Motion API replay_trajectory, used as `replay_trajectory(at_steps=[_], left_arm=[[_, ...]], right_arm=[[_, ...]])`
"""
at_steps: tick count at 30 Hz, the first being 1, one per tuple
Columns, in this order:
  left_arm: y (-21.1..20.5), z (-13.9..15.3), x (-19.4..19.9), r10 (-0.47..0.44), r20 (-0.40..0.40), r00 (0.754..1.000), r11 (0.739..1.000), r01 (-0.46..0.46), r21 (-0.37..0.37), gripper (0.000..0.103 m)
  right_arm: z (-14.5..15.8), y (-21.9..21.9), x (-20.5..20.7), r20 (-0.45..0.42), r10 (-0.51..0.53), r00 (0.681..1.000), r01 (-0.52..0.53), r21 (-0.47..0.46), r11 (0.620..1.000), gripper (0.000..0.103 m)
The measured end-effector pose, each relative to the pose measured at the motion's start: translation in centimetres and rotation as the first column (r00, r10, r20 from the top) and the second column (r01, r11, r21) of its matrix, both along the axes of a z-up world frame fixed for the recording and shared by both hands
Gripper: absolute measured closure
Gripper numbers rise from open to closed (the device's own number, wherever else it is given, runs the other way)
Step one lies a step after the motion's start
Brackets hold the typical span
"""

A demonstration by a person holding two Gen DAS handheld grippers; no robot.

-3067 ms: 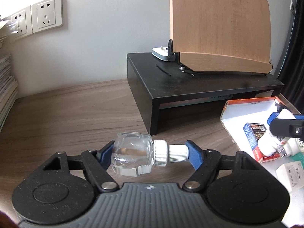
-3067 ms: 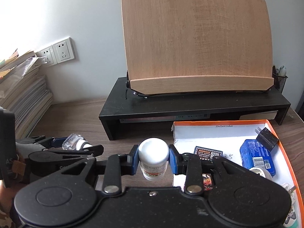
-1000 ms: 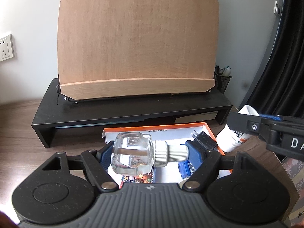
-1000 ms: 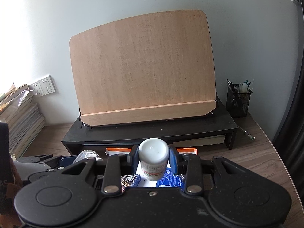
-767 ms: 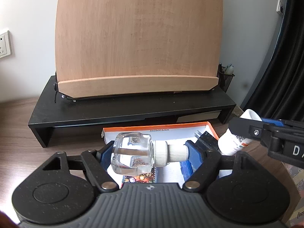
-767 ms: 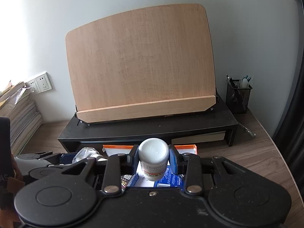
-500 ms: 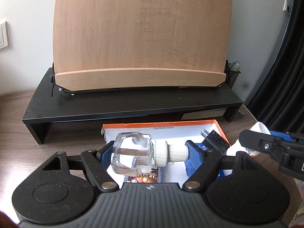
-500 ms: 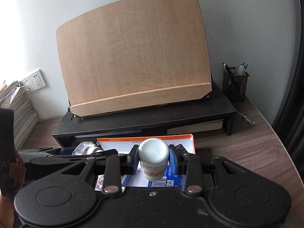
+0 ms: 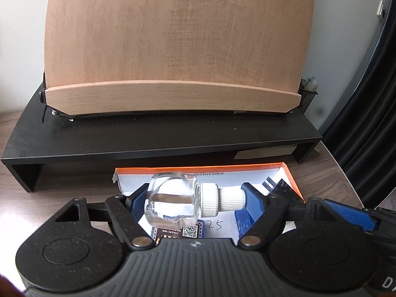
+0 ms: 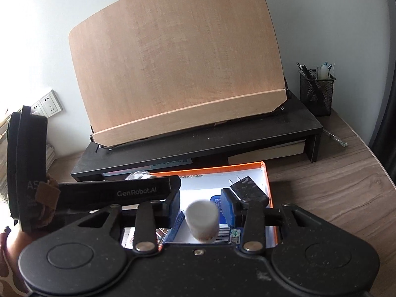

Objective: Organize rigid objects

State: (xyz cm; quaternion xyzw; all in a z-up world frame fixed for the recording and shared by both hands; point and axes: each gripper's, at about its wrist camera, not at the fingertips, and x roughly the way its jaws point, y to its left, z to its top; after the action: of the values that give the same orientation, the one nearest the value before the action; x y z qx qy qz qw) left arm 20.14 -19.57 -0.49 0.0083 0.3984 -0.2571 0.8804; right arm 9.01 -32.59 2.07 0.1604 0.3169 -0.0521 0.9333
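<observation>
- Orange-rimmed box (image 9: pixel 289 173) is my landmark; both tongs hang over it.
- Left gripper (image 9: pixel 195 198): jaws closed end to end on the glass bottle (image 9: pixel 173 201), base on one pad, white cap on the other, bottle lying sideways above the box's near-left part.
- Right gripper (image 10: pixel 200 210): jaws spread wide, gripping nothing; the white pill bottle (image 10: pixel 202 220) sits blurred between them, touching neither, above the box's near-right part.
- Can't tell whether the pill bottle is falling or landed.
- Risk: it may tip onto the blue packet (image 10: pixel 220 204) or the black plug (image 10: pixel 247 188) in the box.
- Risk: glass held only by its ends; a slip drops it on the card box (image 9: pixel 183 232).
- Risk: my tongs are close, could collide.
</observation>
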Motion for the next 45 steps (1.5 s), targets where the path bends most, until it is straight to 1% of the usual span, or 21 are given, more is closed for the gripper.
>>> replay_trajectory(at_steps=[3,5,8,13,17,19,21,22,23,26,28,29,31,33,37,40,43,45], left_arm=[[-0.3,-0.1,0.2,-0.007,-0.001,1.000,1.000,0.007,-0.003,0.024],[-0.6,-0.2,0.2,-0.014,-0.004,1.000,1.000,0.014,-0.001,0.024],[-1.4,-0.6,0.3,-0.035,-0.015,0.999,0.999,0.035,0.000,0.024],[-3.0,-1.4,0.2,-0.067,-0.031,0.997,0.998,0.068,0.012,0.024],[-3.4,-1.1,-0.1,-0.054,-0.016,0.998,0.998,0.055,0.039,0.022],[-3.4,-0.6,-0.4,-0.040,-0.004,0.999,0.998,0.040,0.047,0.018],[-3.2,0.1,-0.9,-0.026,0.005,1.000,0.999,0.025,0.048,0.017],[-3.1,0.4,-1.3,-0.012,0.014,1.000,0.999,0.011,0.049,0.015],[-2.9,0.7,-1.7,0.003,0.023,1.000,0.998,-0.004,0.055,0.014],[-2.3,1.7,-3.2,0.040,0.036,0.999,0.997,-0.042,0.058,0.010],[-2.0,2.5,-4.4,0.068,0.048,0.997,0.995,-0.071,0.065,0.006],[-1.7,2.8,-5.1,0.079,0.054,0.995,0.994,-0.082,0.069,0.005],[-1.3,3.5,-6.4,0.087,0.071,0.994,0.992,-0.093,0.080,0.000],[-0.7,4.1,-7.7,0.107,0.078,0.991,0.989,-0.115,0.093,0.000],[0.3,4.8,-10.7,0.115,0.075,0.991,0.987,-0.123,0.107,0.000],[1.4,5.2,-13.1,0.124,0.063,0.990,0.986,-0.130,0.101,0.000],[2.2,5.3,-15.7,0.119,0.056,0.991,0.986,-0.125,0.114,0.000],[2.9,5.2,-17.8,0.125,0.060,0.990,0.984,-0.132,0.123,0.000]], right_arm=[[0.4,-0.6,-0.8,0.017,-0.017,1.000,0.017,-0.015,1.000,0.049],[0.8,-0.9,-1.3,0.022,-0.033,0.999,0.034,-0.032,0.999,0.049],[1.2,-1.5,-2.0,0.031,-0.043,0.999,0.044,-0.042,0.998,0.046],[1.0,-2.4,-3.0,0.024,-0.054,0.998,0.055,-0.061,0.997,0.045],[1.1,-3.0,-3.9,0.036,-0.055,0.998,0.057,-0.059,0.997,0.042],[1.2,-3.2,-4.2,0.043,-0.052,0.998,0.054,-0.057,0.997,0.039],[1.3,-3.3,-4.5,0.046,-0.042,0.998,0.044,-0.059,0.997,0.037],[1.3,-3.3,-4.6,0.046,-0.034,0.998,0.037,-0.063,0.997,0.036],[1.4,-3.3,-4.7,0.049,-0.026,0.998,0.029,-0.067,0.997,0.035],[1.6,-3.3,-5.1,0.051,-0.010,0.999,0.014,-0.080,0.997,0.030],[1.5,-3.3,-5.6,0.045,-0.003,0.999,0.007,-0.089,0.996,0.028],[1.5,-3.1,-6.0,0.043,0.002,0.999,0.002,-0.092,0.996,0.027],[1.6,-2.8,-6.9,0.042,0.003,0.999,0.001,-0.095,0.995,0.026],[1.7,-2.4,-8.1,0.039,0.000,0.999,0.004,-0.093,0.996,0.026],[2.1,-1.2,-11.0,0.045,-0.010,0.999,0.015,-0.105,0.994,0.025],[2.3,-0.4,-13.2,0.043,-0.031,0.999,0.036,-0.113,0.993,0.025],[2.1,0.5,-15.7,0.024,-0.044,0.999,0.046,-0.102,0.994,0.024],[1.9,1.4,-17.3,0.007,-0.037,0.999,0.038,-0.113,0.993,0.024]])
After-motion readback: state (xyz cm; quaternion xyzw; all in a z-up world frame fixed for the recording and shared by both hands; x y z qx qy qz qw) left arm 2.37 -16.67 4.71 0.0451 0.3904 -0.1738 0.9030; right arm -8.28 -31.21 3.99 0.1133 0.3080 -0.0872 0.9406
